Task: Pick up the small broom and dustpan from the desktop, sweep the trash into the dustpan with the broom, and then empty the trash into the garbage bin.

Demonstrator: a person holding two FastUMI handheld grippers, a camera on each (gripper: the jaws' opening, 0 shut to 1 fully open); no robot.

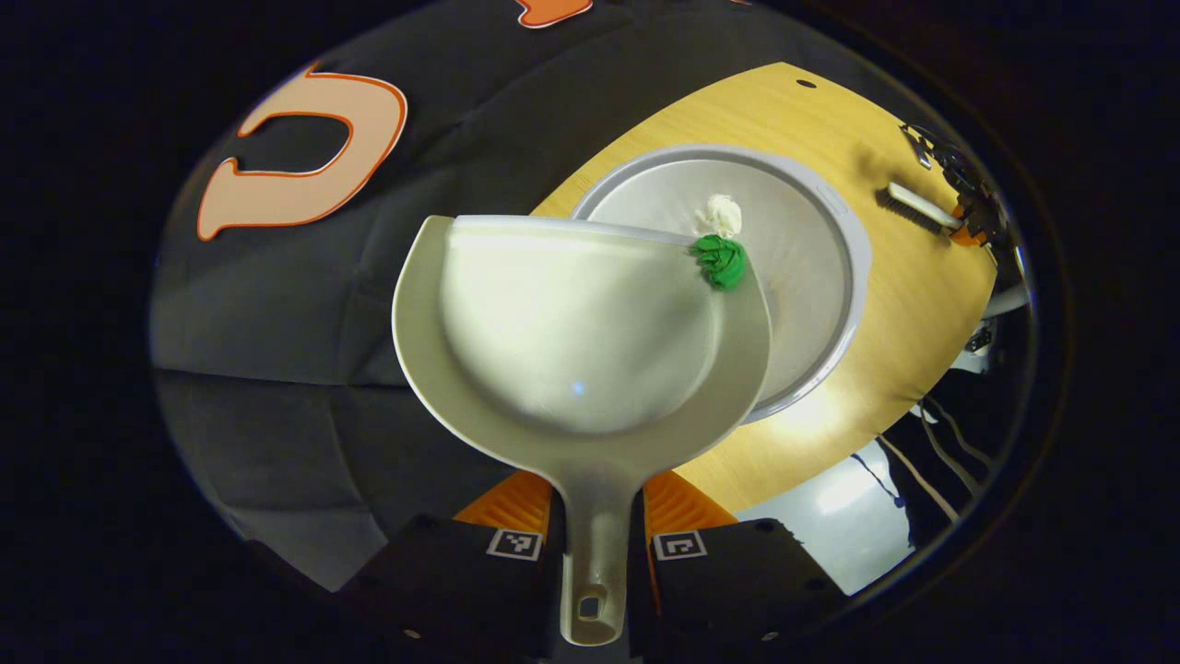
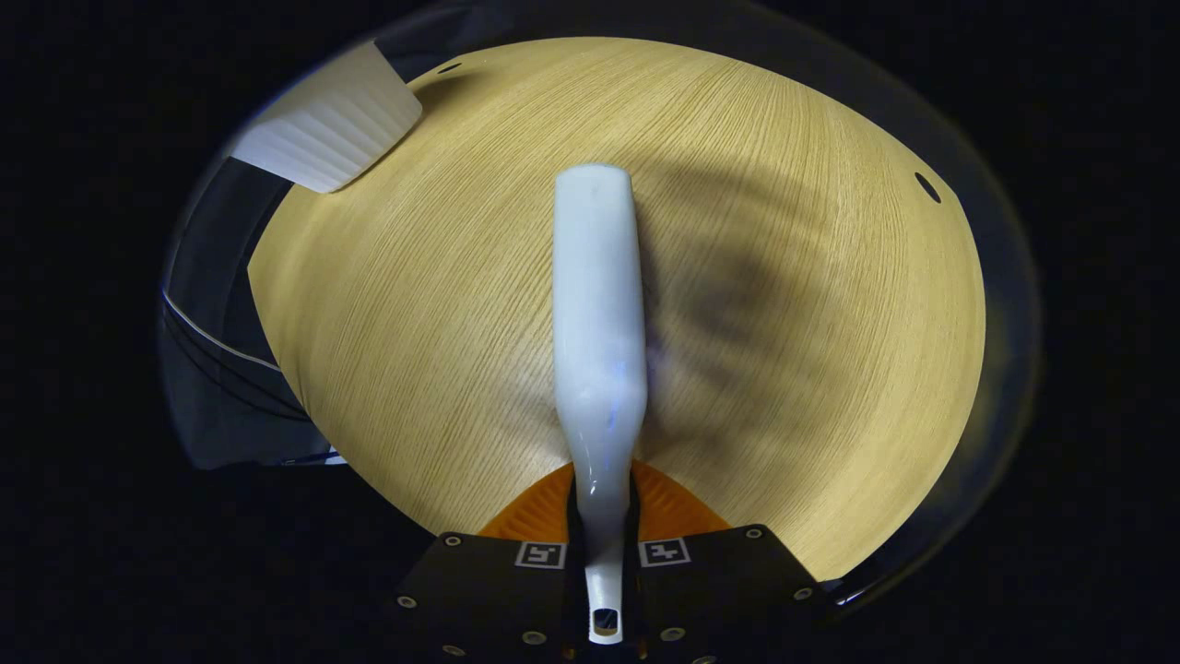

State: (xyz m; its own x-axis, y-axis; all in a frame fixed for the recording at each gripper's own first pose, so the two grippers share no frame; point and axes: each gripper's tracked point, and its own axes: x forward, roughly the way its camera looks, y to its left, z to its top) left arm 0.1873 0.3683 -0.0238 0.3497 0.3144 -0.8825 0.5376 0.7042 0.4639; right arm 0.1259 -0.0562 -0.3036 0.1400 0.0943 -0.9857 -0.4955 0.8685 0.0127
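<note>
Our left gripper (image 1: pixel 595 544) fingers clamp the dustpan (image 1: pixel 581 332) handle, pan tilted over the garbage bin (image 1: pixel 834 277) near the surface edge; green trash (image 1: pixel 721 261) at its lip, white trash (image 1: pixel 720 215) inside. Our right gripper (image 2: pixel 604 553) fingers grip the broom (image 2: pixel 599 314) above the surface (image 2: pixel 415 323).

**Dustpan tipped over the bin**

The pale dustpan (image 1: pixel 581 341) tilts above the round grey garbage bin (image 1: pixel 853 267). A green wad (image 1: pixel 721 261) clings at its lip; a white wad (image 1: pixel 720 215) lies in the bin. The white-handled broom (image 2: pixel 599 314) hangs above the worktop (image 2: pixel 793 304).
</note>
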